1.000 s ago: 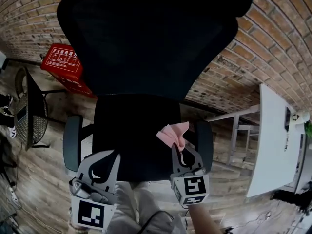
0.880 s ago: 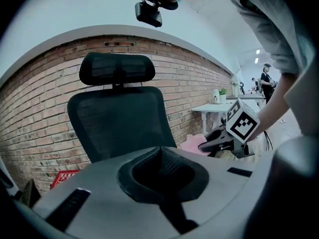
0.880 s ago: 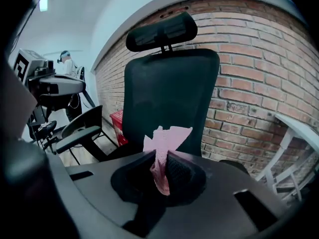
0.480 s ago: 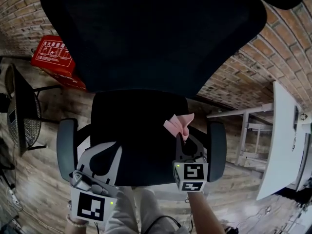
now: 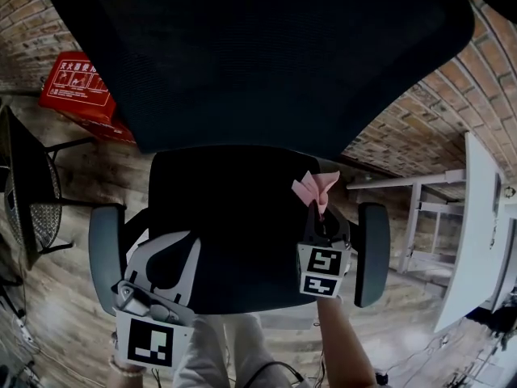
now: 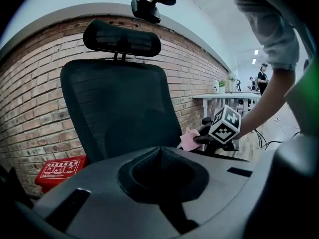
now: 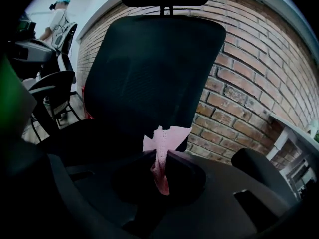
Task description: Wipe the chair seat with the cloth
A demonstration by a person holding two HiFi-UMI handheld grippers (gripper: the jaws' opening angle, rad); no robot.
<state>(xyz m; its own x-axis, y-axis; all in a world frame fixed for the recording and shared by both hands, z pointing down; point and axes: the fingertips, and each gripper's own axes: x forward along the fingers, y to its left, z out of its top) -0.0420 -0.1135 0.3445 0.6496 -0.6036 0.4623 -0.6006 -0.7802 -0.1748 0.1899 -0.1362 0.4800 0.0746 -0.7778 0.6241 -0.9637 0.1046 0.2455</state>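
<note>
The black office chair fills the head view, its seat (image 5: pixel 226 217) below the mesh backrest (image 5: pixel 258 55). My right gripper (image 5: pixel 321 215) is shut on a pink cloth (image 5: pixel 313 188), whose crumpled end sticks out past the fingertips above the seat's right rear part. Whether the cloth touches the seat I cannot tell. In the right gripper view the cloth (image 7: pixel 164 136) is pinched between the jaws of that gripper (image 7: pixel 160 156), facing the backrest (image 7: pixel 149 68). My left gripper (image 5: pixel 168 253) hovers over the seat's front left, shut with nothing in it. The left gripper view shows its joined jaws (image 6: pixel 159 151) and the cloth (image 6: pixel 189 139).
Armrests flank the seat at the left (image 5: pixel 105 249) and right (image 5: pixel 371 249). A red box (image 5: pixel 77 83) lies by the brick wall (image 5: pixel 420 128) behind. A dark wire chair (image 5: pixel 32 192) stands at the left and a white table (image 5: pixel 477 241) at the right. The floor is wood planks.
My right gripper has carried the cloth forward and to the right, toward the seat's rear right. The head view has moved in closer over the chair. The left gripper has barely moved.
</note>
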